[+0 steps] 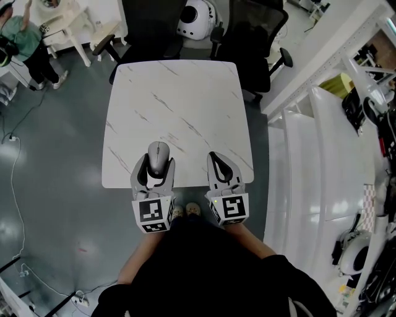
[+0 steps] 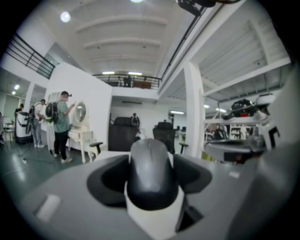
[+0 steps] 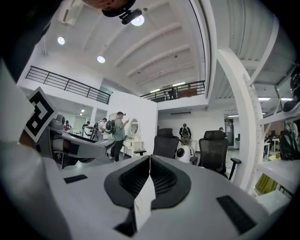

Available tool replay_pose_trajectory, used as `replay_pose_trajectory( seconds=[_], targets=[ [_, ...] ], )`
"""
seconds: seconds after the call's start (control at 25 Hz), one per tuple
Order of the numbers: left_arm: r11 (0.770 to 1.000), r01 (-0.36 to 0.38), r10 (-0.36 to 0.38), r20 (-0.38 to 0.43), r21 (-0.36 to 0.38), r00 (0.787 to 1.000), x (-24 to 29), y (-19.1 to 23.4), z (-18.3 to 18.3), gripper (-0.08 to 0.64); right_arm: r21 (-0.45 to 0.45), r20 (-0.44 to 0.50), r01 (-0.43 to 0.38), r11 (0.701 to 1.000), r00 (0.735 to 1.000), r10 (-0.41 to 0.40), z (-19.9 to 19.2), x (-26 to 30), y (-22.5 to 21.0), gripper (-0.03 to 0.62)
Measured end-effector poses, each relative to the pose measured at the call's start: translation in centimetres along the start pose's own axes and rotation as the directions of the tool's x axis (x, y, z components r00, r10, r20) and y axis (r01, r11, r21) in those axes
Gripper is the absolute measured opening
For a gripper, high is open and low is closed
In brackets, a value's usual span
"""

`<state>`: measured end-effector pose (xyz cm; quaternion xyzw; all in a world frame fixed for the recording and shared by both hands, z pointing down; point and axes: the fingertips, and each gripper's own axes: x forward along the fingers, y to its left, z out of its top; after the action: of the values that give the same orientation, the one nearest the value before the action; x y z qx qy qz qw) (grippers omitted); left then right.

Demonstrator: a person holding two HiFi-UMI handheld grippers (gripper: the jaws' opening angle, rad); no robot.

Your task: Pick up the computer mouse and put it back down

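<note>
A grey computer mouse (image 1: pixel 158 157) is gripped between the pads of my left gripper (image 1: pixel 156 166), lifted above the near edge of the white marble table (image 1: pixel 179 105). In the left gripper view the mouse (image 2: pixel 151 172) fills the gap between the black pads, its nose pointing away from me. My right gripper (image 1: pixel 216 166) hovers beside it over the table's near right edge, its jaws pressed together with nothing between them; the right gripper view shows the black pads (image 3: pixel 165 180) meeting in a line.
Two black office chairs (image 1: pixel 250 37) and a white round robot (image 1: pixel 197 18) stand beyond the table's far edge. White shelving (image 1: pixel 322 130) runs along the right. A person (image 1: pixel 25 43) stands at far left by a white desk. Cables lie on the grey floor.
</note>
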<state>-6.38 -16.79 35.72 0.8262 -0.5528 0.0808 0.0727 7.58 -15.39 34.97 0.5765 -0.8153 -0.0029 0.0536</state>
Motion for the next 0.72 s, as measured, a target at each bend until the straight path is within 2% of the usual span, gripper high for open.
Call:
replay_pose_trajectory(
  seconds=[0.72],
  targets=[
    [1.0,0.02,-0.02,0.0,0.017,1.0,0.0,-0.6,0.1,0.296,-0.003,-0.034,-0.02,1.0,0.999,0.02,-1.0,0.1,0.7,0.018]
  ],
)
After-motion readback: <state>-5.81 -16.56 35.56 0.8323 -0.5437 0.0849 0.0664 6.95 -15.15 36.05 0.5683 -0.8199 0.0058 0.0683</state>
